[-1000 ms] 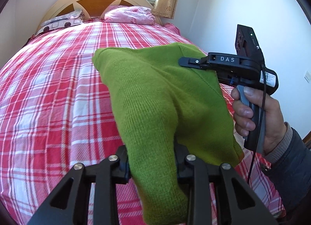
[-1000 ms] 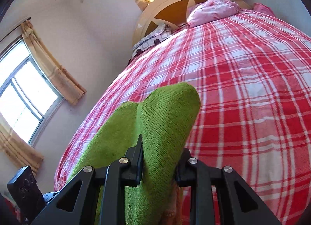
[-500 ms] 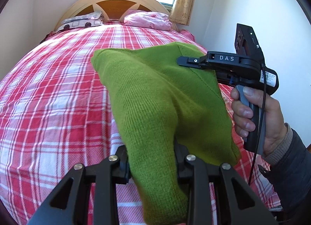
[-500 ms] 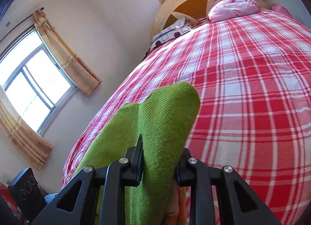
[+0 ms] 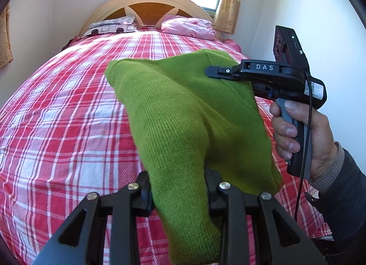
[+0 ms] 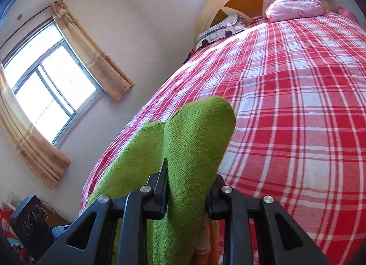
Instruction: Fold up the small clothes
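Observation:
A green knitted garment (image 5: 183,114) hangs in the air above the bed, stretched between my two grippers. My left gripper (image 5: 180,187) is shut on its near edge. My right gripper (image 5: 212,71), held in a hand at the right of the left wrist view, is shut on the far right edge. In the right wrist view the right gripper (image 6: 189,180) is shut on a bunched fold of the green garment (image 6: 196,136), which bulges past the fingers. The left gripper's body (image 6: 29,221) shows at the lower left there.
A bed with a red and white plaid cover (image 5: 64,114) lies under the garment. A pink pillow (image 5: 187,28) and a patterned pillow (image 5: 112,27) lie by the wooden headboard (image 5: 146,6). A white wall (image 5: 308,13) runs along the right; curtained windows (image 6: 50,91) are on the left.
Both grippers have tipped upward with the garment still held; the headboard, window and walls now show more, and the garment's shape is almost unchanged.

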Available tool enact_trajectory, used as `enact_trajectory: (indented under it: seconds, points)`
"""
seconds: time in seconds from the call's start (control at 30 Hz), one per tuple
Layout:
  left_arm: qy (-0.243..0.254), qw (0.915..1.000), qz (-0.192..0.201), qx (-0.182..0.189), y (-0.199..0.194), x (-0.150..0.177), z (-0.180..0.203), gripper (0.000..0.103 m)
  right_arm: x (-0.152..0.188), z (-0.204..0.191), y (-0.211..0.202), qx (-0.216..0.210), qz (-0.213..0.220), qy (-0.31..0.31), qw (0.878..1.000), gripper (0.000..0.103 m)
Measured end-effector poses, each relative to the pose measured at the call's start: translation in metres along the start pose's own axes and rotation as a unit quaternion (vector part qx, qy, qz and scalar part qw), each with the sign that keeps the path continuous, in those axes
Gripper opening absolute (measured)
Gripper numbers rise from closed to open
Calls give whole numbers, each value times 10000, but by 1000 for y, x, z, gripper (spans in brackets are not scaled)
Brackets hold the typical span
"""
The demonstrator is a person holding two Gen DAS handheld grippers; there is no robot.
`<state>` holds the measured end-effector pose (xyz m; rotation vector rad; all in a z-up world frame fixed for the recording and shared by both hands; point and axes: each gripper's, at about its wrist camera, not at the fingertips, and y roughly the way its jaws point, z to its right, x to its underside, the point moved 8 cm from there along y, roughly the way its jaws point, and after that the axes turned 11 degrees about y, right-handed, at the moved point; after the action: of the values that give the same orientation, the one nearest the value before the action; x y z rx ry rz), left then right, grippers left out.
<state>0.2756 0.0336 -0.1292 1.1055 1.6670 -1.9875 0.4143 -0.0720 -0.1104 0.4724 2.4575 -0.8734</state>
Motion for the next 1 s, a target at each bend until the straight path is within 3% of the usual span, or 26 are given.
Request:
enact_trajectory:
  seconds: [1.0]
  points:
    - [-285,9978,8,-594,-39,52,-71,33,43,-87,101,-354,-878,-477,9944,25]
